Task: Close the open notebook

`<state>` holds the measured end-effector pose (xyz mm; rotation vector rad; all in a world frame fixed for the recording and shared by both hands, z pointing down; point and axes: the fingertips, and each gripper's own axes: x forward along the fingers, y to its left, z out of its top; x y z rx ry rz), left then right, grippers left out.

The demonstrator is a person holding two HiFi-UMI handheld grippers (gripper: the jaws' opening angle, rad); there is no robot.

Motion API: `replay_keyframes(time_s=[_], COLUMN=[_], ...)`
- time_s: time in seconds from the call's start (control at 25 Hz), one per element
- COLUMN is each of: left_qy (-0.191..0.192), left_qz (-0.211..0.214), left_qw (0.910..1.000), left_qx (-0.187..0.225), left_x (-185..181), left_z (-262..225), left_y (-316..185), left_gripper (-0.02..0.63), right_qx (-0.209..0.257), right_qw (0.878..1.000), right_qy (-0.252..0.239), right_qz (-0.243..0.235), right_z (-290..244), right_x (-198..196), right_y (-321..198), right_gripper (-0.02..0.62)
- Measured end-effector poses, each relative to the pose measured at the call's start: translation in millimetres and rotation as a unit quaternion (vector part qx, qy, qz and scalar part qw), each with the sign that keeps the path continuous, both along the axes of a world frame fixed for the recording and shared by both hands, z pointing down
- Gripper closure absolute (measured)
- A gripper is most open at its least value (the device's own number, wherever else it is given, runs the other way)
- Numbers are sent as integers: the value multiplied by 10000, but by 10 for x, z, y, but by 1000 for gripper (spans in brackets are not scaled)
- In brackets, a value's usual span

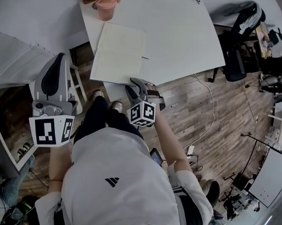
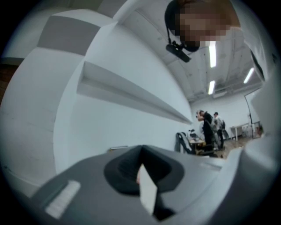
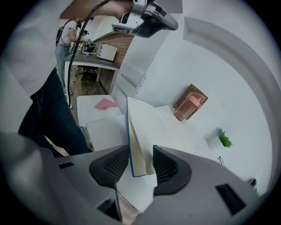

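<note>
R hand-held gripper (image 3: 140,165) spread, notebook (image 3: 137,143) cover raised btwn jaws, unpinched; I nudge it over flat, slowly; L hand-held gripper (image 2: 139,158) pressed together

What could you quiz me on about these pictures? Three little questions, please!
1. True or false: the right gripper has its jaws apart, with the lifted cover of the notebook between them.
2. What stands on the white table beyond the notebook? A) pink cup B) blue bottle C) red bowl
3. Fill in: the cover's outer edge is ___.
Key: 1 true; 2 A; 3 blue.
</note>
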<state>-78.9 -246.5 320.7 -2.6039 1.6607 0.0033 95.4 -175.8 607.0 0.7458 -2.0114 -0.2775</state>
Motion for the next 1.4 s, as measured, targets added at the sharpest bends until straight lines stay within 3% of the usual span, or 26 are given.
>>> replay_keyframes(time_s=[0.48, 0.76, 1.12, 1.4], left_qy=[17, 64, 94, 81], left_qz=[81, 200, 359, 285], left_qw=[10000, 9998, 9993, 9995], left_qx=[41, 53, 90, 87], left_x=[-29, -14, 64, -6], left_z=[-25, -29, -47, -38], left_y=[-74, -119, -202, -271], left_gripper=[597, 597, 597, 597], right_qx=[135, 579, 976, 1152], right_qw=[9996, 9978, 9857, 9786], right_qy=[249, -311, -1121, -1298], right_qz=[-34, 99, 789, 1105], right_z=[44, -359, -950, -1144], right_x=[-20, -47, 98, 211], right_y=[-18, -12, -465, -850], right_gripper=[445, 571, 581, 586])
